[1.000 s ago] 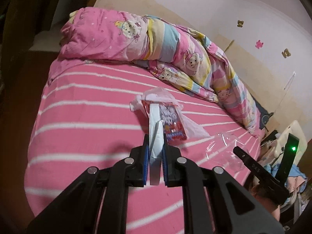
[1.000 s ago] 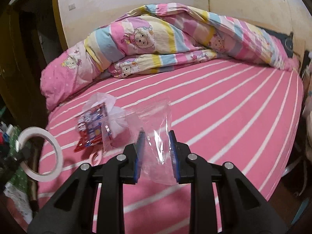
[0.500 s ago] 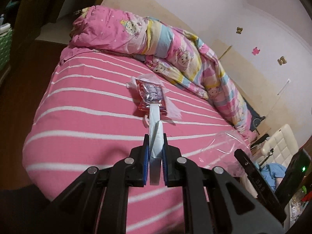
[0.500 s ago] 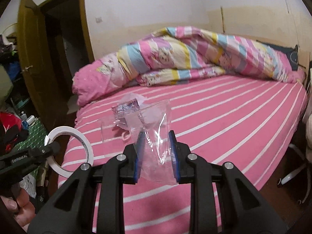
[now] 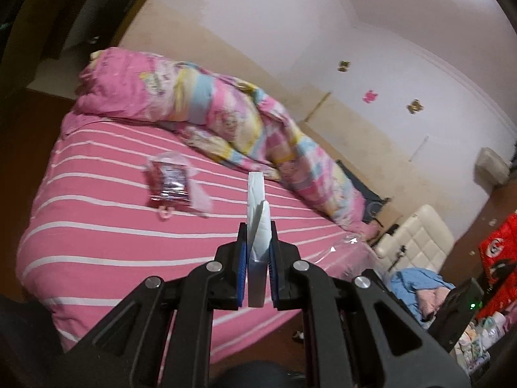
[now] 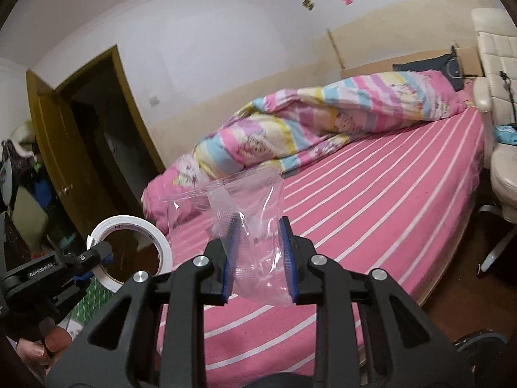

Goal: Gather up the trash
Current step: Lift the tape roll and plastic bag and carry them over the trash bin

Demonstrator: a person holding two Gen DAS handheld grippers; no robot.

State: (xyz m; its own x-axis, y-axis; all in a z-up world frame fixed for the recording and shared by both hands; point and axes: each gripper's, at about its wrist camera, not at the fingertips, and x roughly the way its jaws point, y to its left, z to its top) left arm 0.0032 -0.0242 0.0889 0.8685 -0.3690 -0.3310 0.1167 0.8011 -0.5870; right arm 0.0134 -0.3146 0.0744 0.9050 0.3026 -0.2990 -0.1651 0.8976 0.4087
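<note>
My left gripper (image 5: pixel 257 230) is shut on a white tape roll (image 5: pixel 256 200), seen edge-on and raised over the bed. In the right wrist view the same tape roll (image 6: pixel 129 249) shows as a ring at the lower left, with a hand below it. My right gripper (image 6: pixel 258 245) is shut on a clear plastic zip bag (image 6: pixel 248 203), which sticks up crumpled between the blue pads. A red snack wrapper (image 5: pixel 169 184) with clear film around it lies on the bed, well beyond the left gripper, and a small pink bit (image 5: pixel 164 215) lies by it.
The pink striped bed (image 5: pixel 113 242) carries a rolled pastel quilt (image 5: pixel 226 119) along the wall. A white padded chair (image 6: pixel 497 103) stands at the bed's right end, and a brown door (image 6: pixel 55 148) stands open at the left. Clothes (image 5: pixel 416 287) and a red pack (image 5: pixel 497 252) clutter the floor.
Both grippers have drawn back and upward from the bed, keeping their loads. The wrapper now lies farther off, to the left of the tape. The door and chair have come into view.
</note>
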